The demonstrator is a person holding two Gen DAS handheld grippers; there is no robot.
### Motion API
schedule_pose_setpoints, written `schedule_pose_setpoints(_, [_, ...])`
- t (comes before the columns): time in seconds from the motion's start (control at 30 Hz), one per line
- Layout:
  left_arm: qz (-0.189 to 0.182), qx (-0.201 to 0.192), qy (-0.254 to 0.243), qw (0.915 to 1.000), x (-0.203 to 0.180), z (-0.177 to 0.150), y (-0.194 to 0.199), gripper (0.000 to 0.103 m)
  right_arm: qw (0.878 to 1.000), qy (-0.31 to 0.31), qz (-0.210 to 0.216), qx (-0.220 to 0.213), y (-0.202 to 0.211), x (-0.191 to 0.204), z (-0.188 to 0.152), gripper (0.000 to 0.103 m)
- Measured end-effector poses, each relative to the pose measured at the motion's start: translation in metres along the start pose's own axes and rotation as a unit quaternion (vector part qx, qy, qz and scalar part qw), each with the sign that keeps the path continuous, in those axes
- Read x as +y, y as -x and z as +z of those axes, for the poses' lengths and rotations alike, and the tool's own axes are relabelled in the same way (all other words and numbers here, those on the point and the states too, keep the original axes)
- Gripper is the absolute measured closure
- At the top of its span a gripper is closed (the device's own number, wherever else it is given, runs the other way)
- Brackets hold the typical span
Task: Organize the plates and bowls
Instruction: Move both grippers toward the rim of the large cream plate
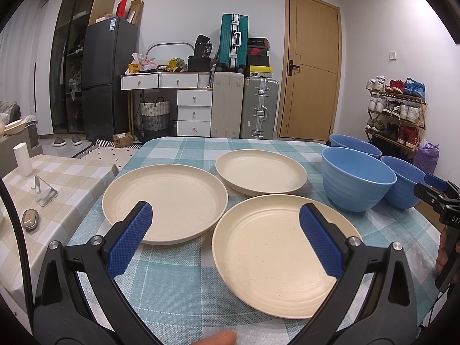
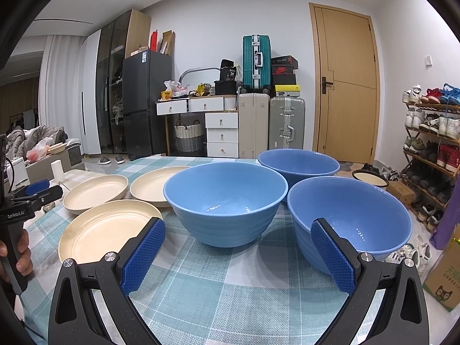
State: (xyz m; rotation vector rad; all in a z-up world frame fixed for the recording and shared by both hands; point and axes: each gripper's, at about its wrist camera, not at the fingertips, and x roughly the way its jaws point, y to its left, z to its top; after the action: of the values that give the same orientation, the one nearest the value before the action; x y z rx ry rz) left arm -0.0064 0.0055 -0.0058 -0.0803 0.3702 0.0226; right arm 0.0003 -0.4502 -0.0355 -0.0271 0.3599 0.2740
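Three cream plates lie apart on the teal checked tablecloth: a near plate (image 1: 284, 254), a left plate (image 1: 165, 202) and a far plate (image 1: 260, 175). To their right stand three blue bowls: a middle bowl (image 2: 225, 201), a far bowl (image 2: 299, 164) and a near right bowl (image 2: 349, 218). My left gripper (image 1: 225, 221) hovers open over the gap between the near and left plates, holding nothing. My right gripper (image 2: 238, 238) is open and empty in front of the middle bowl, its right finger before the near right bowl. Each gripper shows at the other view's edge.
A beige checked table (image 1: 57, 184) adjoins on the left with a white cylinder (image 1: 22, 158), a small stand (image 1: 44, 192) and a grey remote-like object (image 1: 30, 220). Beyond the table stand suitcases, drawers and a fridge; a shoe rack (image 2: 431, 141) and boxes sit to the right.
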Motion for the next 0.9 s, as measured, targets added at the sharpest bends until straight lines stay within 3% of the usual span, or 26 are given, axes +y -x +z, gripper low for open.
schedule_pose_setpoints(0.27, [-0.001,-0.003,0.007,1.0000,0.005,0.003,0.001,0.001,1.000,-0.001,-0.007,0.006,0.000,0.000,0.001,0.000])
schedule_pose_setpoints(0.9, [0.041,0.029,0.033,0.9982,0.024,0.031,0.018,0.001,0.998,-0.005,0.058,0.035,-0.005,0.036,0.043,0.000])
